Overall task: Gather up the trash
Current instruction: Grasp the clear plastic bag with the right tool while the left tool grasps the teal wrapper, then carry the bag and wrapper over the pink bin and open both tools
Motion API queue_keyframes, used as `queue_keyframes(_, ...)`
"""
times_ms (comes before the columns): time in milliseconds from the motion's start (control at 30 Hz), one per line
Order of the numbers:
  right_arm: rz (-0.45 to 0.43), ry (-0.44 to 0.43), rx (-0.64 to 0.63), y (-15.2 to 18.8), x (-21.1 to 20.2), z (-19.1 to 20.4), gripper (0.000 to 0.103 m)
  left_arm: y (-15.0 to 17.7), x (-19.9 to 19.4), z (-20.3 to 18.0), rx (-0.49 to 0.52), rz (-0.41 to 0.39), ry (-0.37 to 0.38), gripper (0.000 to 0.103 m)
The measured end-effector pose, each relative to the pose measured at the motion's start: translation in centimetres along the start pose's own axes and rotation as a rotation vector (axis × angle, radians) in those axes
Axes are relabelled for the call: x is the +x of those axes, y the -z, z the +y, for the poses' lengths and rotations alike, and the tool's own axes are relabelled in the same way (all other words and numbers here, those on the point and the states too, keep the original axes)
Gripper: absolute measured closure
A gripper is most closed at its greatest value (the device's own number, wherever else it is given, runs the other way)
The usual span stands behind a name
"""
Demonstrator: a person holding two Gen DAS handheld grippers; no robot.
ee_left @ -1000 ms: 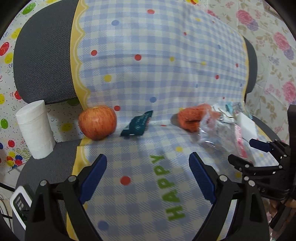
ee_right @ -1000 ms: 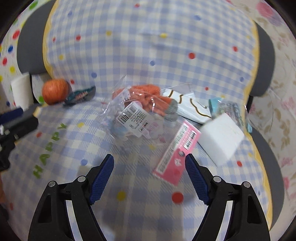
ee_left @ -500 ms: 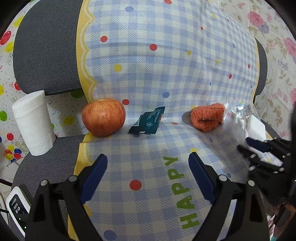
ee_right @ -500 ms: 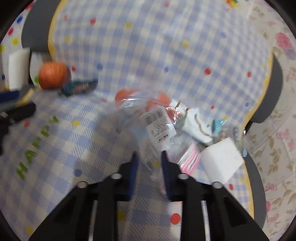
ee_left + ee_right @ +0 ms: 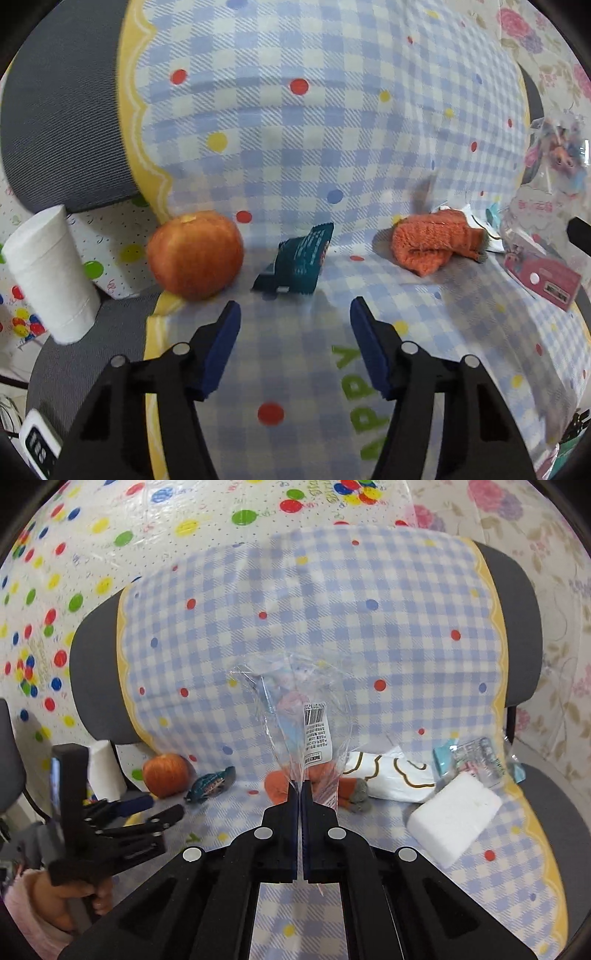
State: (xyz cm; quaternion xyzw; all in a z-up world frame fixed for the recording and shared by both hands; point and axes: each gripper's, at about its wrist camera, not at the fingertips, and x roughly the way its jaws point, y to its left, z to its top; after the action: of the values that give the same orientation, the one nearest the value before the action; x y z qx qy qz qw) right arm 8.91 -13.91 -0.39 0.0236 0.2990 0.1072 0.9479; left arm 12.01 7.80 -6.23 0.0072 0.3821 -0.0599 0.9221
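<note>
On checked blanket at 12 o'clock of left gripper [image 5: 295, 314], near: teal wrapper [image 5: 301, 260], long axis tilted toward 1 o'clock. Jaws spread, nothing held. Right gripper [image 5: 300, 794] farther, clamped on clear plastic bag [image 5: 303, 720], lifted off blanket.

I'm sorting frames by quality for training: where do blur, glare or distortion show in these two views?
Left wrist view: fisheye bends the checked cloth; apple and teal wrapper fairly sharp, left tongs slightly soft. Right wrist view: clear plastic bag in the right tongs shows glints, its label readable only as a barcode.
</note>
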Motion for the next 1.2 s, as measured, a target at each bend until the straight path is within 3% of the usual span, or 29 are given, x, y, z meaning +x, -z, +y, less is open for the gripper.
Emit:
queue_keyframes(333,0.023,-0.012,0.105,0.8,1.2,-2.2,0.101,-2.5,6.3,-0.2,0.021,0.143,-0.014,0.043)
queue_keyframes(467,0.02,-0.004,0.136,1.3,0.5,-2.9,0.101,-2.5,5.6,-0.5,0.029,0.109,-0.034,0.084)
queue_keyframes(533,0.013,0.0,0.141,1.7,-0.4,-3.1,0.101,-1.9,3.8,-0.8,0.021,0.066,-0.008,0.098)
queue_keyframes(567,0.011,0.002,0.139,1.8,-0.8,-3.1,0.101,-1.7,3.1,-0.9,0.017,0.051,0.005,0.1)
queue_keyframes(700,-0.003,0.01,0.14,2.7,-2.9,-3.1,0.101,0.3,-1.6,-2.1,-0.006,-0.04,0.112,0.101)
queue_keyframes(833,-0.004,0.012,0.147,3.7,-4.5,-3.3,0.101,1.8,-4.6,-3.8,-0.016,-0.075,0.206,0.101)
queue_keyframes(1200,-0.018,0.037,0.204,6.7,-8.7,-5.4,0.101,4.6,-9.1,-10.1,0.069,-0.095,0.303,0.101)
